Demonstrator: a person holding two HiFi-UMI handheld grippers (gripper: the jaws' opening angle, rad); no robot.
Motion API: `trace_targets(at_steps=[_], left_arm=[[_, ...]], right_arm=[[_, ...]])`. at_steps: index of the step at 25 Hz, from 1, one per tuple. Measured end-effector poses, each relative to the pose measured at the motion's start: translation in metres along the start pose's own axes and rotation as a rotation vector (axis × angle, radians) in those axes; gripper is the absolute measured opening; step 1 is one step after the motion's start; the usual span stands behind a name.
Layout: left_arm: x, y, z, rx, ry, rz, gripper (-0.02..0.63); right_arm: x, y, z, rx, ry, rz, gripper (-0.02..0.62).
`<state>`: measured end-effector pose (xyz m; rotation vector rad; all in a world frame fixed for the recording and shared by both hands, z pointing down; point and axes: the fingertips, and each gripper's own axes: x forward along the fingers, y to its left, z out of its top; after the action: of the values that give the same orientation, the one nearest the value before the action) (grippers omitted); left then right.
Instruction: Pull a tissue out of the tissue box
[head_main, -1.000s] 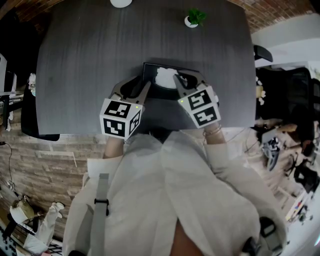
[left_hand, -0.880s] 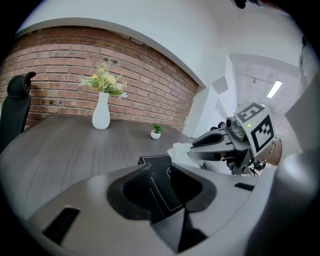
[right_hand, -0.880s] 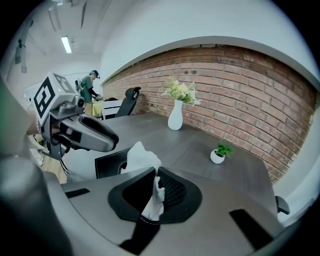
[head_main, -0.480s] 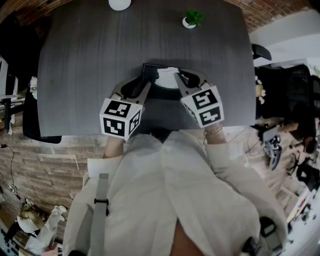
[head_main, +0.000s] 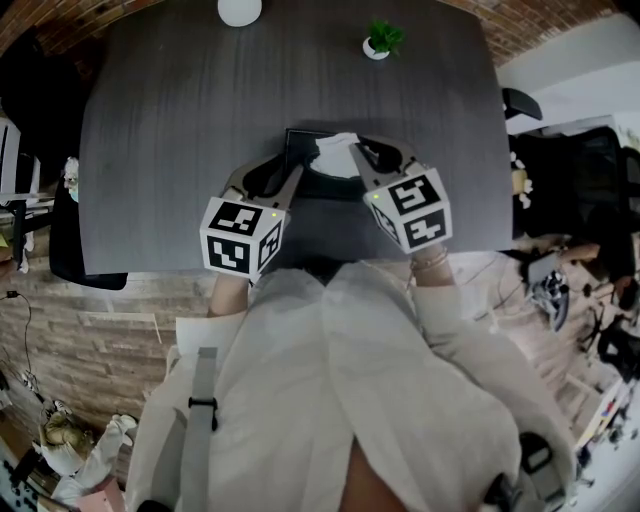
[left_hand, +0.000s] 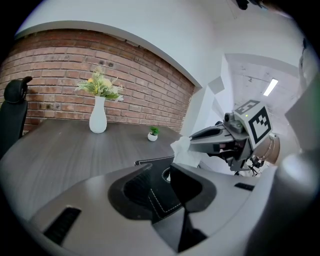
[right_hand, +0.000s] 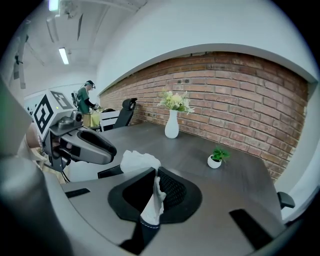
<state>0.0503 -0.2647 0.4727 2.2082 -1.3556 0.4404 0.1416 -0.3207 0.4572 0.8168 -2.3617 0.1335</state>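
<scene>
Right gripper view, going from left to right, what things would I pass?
left gripper → tissue → white vase with flowers → small potted plant

table: i see a dark grey wood-grain tabletop (head_main: 180, 120)
near edge: black stitched tissue box (head_main: 298, 145)
far edge: small green plant in a white pot (head_main: 378, 42); white vase (head_main: 240, 9)

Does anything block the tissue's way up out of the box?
Nothing visible does. The right gripper's jaws are shut on the tissue above the box; the left gripper sits at the box's left end, aside.
</scene>
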Motion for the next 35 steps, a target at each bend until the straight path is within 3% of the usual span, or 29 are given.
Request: trace_targets(at_steps=[35], left_arm=[[-0.006, -0.007, 0.024, 0.033, -0.069, -0.04, 0.1]], right_arm=[[-0.028, -0.02, 0.039, 0.036, -0.133, -0.073, 0.017]])
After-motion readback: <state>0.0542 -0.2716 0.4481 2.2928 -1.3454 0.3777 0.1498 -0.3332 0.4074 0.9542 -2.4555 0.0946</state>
